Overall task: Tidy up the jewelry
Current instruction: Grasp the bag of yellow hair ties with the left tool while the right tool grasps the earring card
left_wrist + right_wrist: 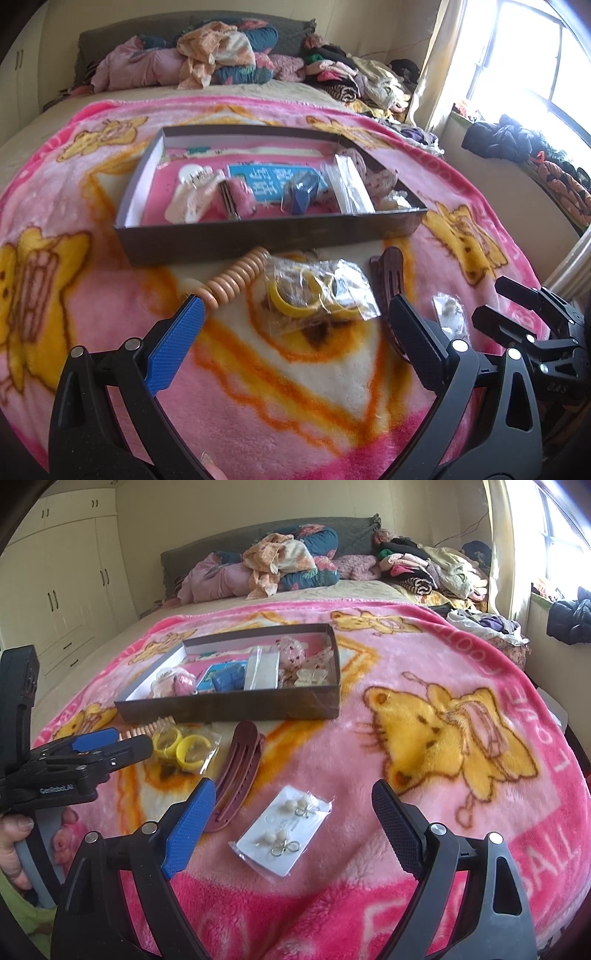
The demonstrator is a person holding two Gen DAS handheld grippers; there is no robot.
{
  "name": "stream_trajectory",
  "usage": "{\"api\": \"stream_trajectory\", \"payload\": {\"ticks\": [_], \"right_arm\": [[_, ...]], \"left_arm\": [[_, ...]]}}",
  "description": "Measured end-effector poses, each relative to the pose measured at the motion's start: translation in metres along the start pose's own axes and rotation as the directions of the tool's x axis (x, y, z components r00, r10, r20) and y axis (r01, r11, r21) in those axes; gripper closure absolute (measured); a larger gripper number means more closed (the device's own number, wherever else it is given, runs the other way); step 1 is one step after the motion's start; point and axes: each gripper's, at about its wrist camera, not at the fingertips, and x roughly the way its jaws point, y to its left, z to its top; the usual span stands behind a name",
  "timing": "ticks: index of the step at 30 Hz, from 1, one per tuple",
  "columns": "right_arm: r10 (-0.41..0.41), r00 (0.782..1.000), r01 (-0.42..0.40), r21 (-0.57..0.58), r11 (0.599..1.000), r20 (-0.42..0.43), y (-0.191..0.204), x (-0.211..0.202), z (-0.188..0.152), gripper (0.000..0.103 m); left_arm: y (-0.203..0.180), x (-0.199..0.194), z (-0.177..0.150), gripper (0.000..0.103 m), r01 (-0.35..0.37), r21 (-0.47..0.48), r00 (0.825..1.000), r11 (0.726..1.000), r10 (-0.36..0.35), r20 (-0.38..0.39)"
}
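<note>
Bed inventory, as seen from my two grippers.

1. Pink blanket (424, 664) with yellow cartoon figures, spread over the bed; everything below lies on it.
2. Dark shallow box (266, 236), open-topped, toward the middle of the blanket. Contents: a blue printed card, a blue packet, a clear sleeve, pink and white hair pieces, a pale clip at the right end. Finer items there are too blurred for me to name.
3. Peach spiral hair tie (236, 277), just in front of the box wall, near my left fingertip.
4. Clear bag of yellow rings (317, 299), beside the spiral tie, right of it.
5. Maroon hair clip (236, 779), long and ribbed, between the ring bag and the earring card.
6. Earring card (284, 830), white, in a clear sleeve, bearing two pairs of pearl-and-wire earrings; lies between my right fingers, untouched.
7. My left gripper (295, 317): jaws spread wide, nothing held, above the ring bag.
8. My right gripper (293, 805): jaws spread wide, nothing held, above the earring card.
9. Heaped clothes (288, 565) at the headboard.
</note>
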Motion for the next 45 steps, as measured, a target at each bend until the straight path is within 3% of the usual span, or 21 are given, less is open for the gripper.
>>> {"api": "stream_trajectory", "payload": {"ticks": [12,21,24,27,28,36,40,45], "right_arm": [[-0.037,0.993,0.036,-0.011,0.999,-0.114,0.003,0.025,-0.007,0.019],[-0.029,0.982,0.025,-0.026,0.999,-0.184,0.004,0.043,-0.01,0.031],[-0.039,0.979,0.032,-0.038,0.999,-0.202,0.007,0.047,-0.012,0.038],[-0.03,0.977,0.023,-0.038,0.999,-0.209,0.007,0.049,-0.012,0.052],[-0.022,0.978,0.016,-0.034,0.999,-0.208,0.006,0.049,-0.012,0.061],[0.028,0.983,-0.022,0.033,0.999,-0.18,-0.007,0.042,-0.01,0.071],[0.039,0.986,-0.033,0.044,0.999,-0.163,-0.009,0.038,-0.009,0.072],[0.047,0.988,-0.04,0.049,0.998,-0.144,-0.009,0.033,-0.008,0.073]], "left_arm": [[-0.002,0.02,-0.004,0.012,0.025,-0.017,0.999,1.0,-0.026,-0.045],[-0.007,0.033,-0.003,0.012,0.02,-0.014,0.998,1.0,-0.021,-0.054],[-0.01,0.038,-0.002,0.012,0.01,-0.004,0.998,1.0,-0.01,-0.056],[-0.013,0.04,-0.001,0.012,-0.002,0.009,0.998,1.0,0.003,-0.059],[-0.015,0.042,-0.001,0.012,-0.008,0.016,0.998,1.0,0.009,-0.059],[-0.024,0.05,0.0,0.012,-0.058,0.066,0.995,0.996,0.063,-0.076],[-0.027,0.053,0.0,0.018,-0.083,0.086,0.992,0.993,0.091,-0.084],[-0.031,0.054,-0.001,0.033,-0.105,0.121,0.99,0.987,0.116,-0.08]]}}
